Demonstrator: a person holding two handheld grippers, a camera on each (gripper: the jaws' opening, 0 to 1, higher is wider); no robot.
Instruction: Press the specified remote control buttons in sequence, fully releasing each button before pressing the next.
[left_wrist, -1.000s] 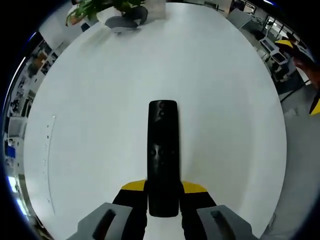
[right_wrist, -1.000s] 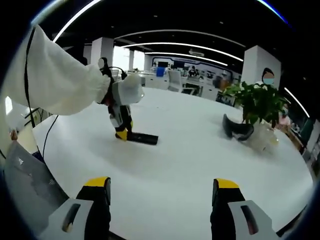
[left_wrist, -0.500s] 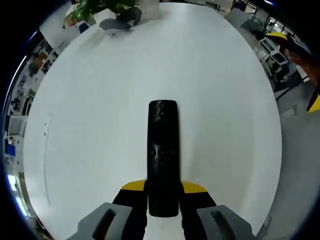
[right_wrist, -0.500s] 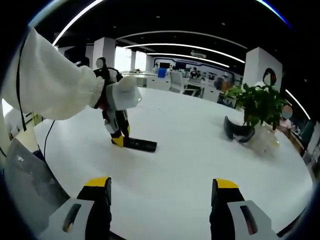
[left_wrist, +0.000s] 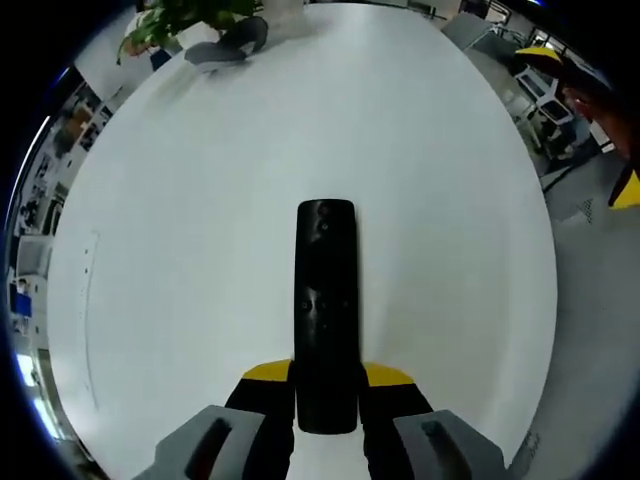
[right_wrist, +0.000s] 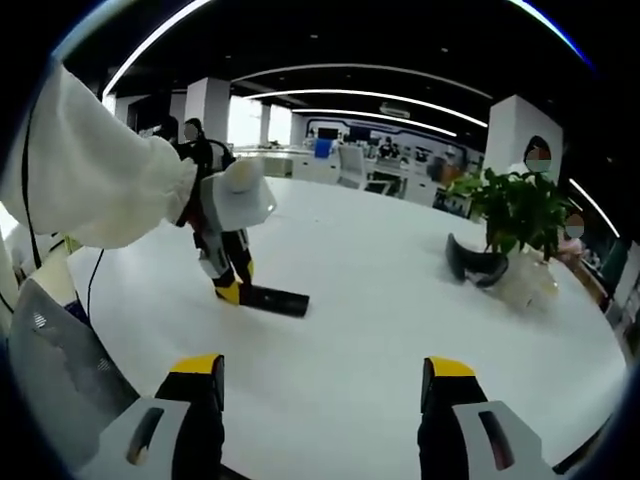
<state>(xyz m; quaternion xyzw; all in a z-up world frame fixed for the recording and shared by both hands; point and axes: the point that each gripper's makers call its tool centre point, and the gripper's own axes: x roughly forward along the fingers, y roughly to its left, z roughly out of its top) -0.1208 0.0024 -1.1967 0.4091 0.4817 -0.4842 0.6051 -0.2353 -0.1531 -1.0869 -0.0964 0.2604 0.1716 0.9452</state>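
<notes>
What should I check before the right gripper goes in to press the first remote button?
1. Left gripper clamped on the remote control: ok.
2. Remote lying flat on the white table: ok.
3. Button face up and unobstructed: ok.
4. Right gripper open and empty: ok.
5. Right gripper near the remote: not ok, it is well short.
6. Which button is the target: cannot tell.
</notes>
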